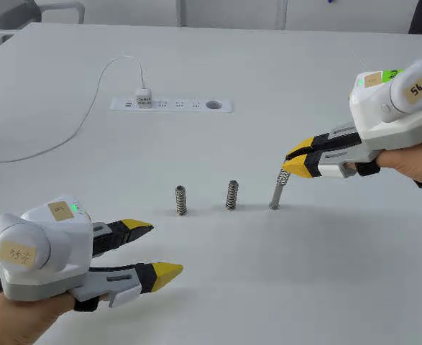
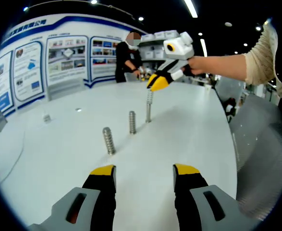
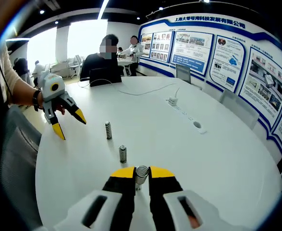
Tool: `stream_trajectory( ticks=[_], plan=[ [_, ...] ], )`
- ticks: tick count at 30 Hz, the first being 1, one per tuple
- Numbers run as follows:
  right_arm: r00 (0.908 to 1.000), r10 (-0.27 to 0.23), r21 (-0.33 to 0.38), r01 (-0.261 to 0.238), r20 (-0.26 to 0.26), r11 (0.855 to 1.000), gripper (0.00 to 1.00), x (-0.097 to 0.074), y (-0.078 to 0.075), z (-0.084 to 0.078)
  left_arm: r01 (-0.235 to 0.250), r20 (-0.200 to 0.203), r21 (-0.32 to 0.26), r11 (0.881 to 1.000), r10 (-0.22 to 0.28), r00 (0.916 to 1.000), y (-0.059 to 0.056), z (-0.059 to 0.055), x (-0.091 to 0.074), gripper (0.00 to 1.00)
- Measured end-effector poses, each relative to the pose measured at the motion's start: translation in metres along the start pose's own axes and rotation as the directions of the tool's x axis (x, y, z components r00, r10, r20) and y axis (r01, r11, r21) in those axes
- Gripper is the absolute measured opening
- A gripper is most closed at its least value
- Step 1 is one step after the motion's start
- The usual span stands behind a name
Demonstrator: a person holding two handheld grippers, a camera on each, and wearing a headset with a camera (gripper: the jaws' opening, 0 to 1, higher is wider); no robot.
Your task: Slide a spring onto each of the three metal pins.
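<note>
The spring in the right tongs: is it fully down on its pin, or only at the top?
At the top. The right tongs grip the spring; the pin below is bare.

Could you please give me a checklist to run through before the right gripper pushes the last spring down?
1. Grip on the spring: ok, the right gripper has its jaws shut on it.
2. Spring at the top of the third pin: ok.
3. Spring actually threaded over that pin: cannot tell.
4. Springs on the left pin and middle pin, as the head view shows them: ok, both loaded.
5. Clearance of the left gripper: ok, open and apart from the pins.
</note>
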State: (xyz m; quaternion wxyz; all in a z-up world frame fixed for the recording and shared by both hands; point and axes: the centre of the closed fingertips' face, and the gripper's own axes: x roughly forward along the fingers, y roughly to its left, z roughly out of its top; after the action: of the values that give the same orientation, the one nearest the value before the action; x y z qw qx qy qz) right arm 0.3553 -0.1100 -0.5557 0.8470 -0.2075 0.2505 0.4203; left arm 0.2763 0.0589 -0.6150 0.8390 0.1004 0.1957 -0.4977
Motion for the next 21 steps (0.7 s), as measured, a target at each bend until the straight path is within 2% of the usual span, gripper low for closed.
stream_trajectory(
  ticks=[21],
  plan=[
    [0.9977, 0.018, 0.013, -0.017, -0.065, 1.0, 0.11, 0.02, 0.004, -0.018, -0.001, -0.005, 0.001, 1.0, 0.001, 1.0, -0.001, -0.001, 0.0, 0.48]
  ],
)
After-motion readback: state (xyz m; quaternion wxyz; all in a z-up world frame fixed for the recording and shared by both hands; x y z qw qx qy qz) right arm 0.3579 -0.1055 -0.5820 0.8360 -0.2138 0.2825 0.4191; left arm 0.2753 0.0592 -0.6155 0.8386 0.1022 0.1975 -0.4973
